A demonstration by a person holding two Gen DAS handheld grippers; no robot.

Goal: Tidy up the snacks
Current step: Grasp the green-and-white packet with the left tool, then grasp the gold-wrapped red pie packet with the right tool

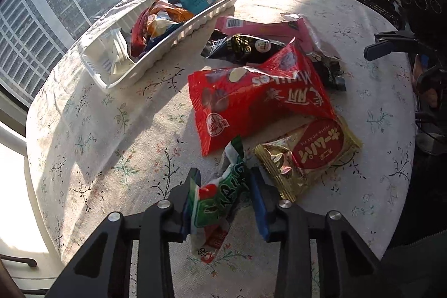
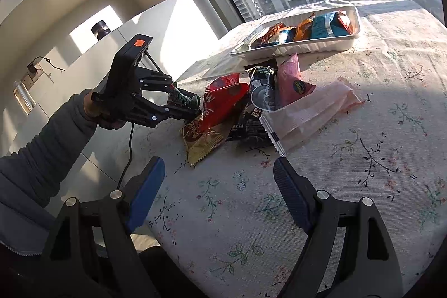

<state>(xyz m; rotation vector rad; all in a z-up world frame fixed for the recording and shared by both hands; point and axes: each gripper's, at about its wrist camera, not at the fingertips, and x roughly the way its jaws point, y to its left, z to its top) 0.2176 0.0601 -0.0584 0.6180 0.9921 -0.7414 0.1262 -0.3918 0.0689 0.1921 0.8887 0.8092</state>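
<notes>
Left tool (image 1: 225, 180) has its blue pads clamped on a green-and-white snack packet (image 1: 215, 203), held just above the floral-clothed bench (image 1: 111, 130). Right tool (image 2: 218, 166) hangs over the cloth with its pads wide apart, gripping nothing.

Only the left wrist view gives readable print: the big red bag (image 1: 251, 99) at 12 o'clock from the held packet reads "Mylikes" upside down, and the gold packet (image 1: 307, 155) at 2 o'clock carries Japanese lettering on a red disc. A black packet (image 1: 245, 46) and a pink one (image 1: 268, 27) with a barcode lie beyond.

Only the right wrist view shows a clear pink-tinted wrapper (image 2: 310, 111) at 12 o'clock from the right tool, just beside the pile. The white tray (image 1: 178, 32), at 11 o'clock in the left view, holds several packets.
</notes>
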